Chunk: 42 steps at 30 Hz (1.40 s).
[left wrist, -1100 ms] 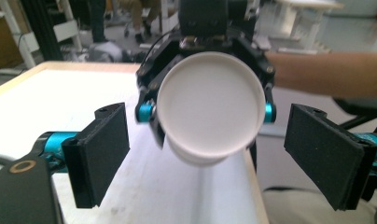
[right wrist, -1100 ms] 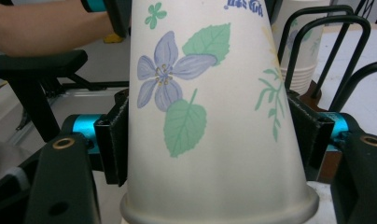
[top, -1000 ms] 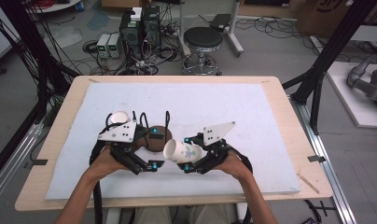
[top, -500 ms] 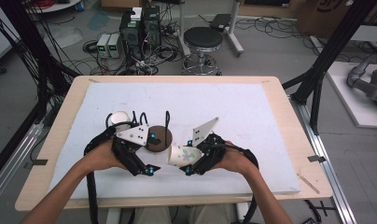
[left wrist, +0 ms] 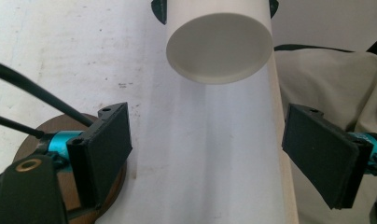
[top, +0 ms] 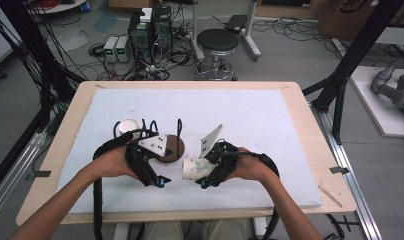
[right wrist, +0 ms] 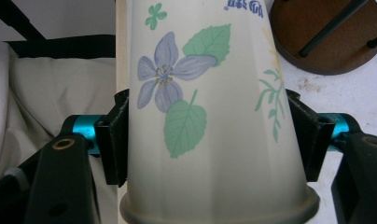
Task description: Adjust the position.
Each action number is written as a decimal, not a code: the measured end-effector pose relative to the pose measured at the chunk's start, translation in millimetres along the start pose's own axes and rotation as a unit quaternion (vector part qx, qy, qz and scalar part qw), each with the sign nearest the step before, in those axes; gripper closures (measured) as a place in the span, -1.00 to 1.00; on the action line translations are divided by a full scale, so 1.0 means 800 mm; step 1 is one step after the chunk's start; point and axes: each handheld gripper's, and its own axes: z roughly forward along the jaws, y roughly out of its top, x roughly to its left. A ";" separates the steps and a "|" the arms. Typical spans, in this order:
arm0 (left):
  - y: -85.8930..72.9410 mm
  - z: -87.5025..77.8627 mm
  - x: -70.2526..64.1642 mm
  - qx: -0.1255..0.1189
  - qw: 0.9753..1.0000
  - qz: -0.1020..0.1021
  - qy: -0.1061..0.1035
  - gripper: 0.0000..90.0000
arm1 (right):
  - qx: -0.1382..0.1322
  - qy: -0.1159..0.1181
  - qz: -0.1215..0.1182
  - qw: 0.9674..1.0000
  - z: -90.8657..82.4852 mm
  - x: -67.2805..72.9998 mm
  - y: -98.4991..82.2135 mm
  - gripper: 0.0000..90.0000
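Observation:
My right gripper (top: 206,179) is shut on a paper cup (top: 195,169) with a flower print, held on its side near the table's front. Its jaws press both sides of the cup (right wrist: 210,116), whose rim faces the camera. My left gripper (top: 158,180) stands open just left of the cup, nothing between its jaws. From the left gripper (left wrist: 207,140), the cup's white bottom (left wrist: 219,46) hangs ahead, a little beyond the jaw tips. A brown round stand (top: 174,148) with thin black rods sits just behind both grippers.
A small white round object (top: 126,126) lies behind the left hand. The white mat (top: 270,115) covers the wooden table (top: 300,95). The brown stand's disc (left wrist: 35,135) lies under the left jaw; it also appears as a disc (right wrist: 326,32) at upper right.
The left gripper has moved right, closer to the cup's bottom. The right gripper has stayed shut on the cup and drifted slightly toward the front edge.

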 end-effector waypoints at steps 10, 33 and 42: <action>0.015 0.020 0.002 0.009 1.000 0.010 -0.006 -0.64 | 0.019 0.004 0.000 1.000 0.007 0.000 0.013 -0.34; 0.028 0.039 0.002 0.022 0.999 0.015 -0.026 -0.24 | 0.025 0.009 -0.003 1.000 0.017 -0.001 0.020 -0.34; 0.028 0.037 0.003 0.026 0.999 0.020 -0.021 -0.21 | 0.024 0.008 -0.002 1.000 0.018 -0.003 0.020 -0.33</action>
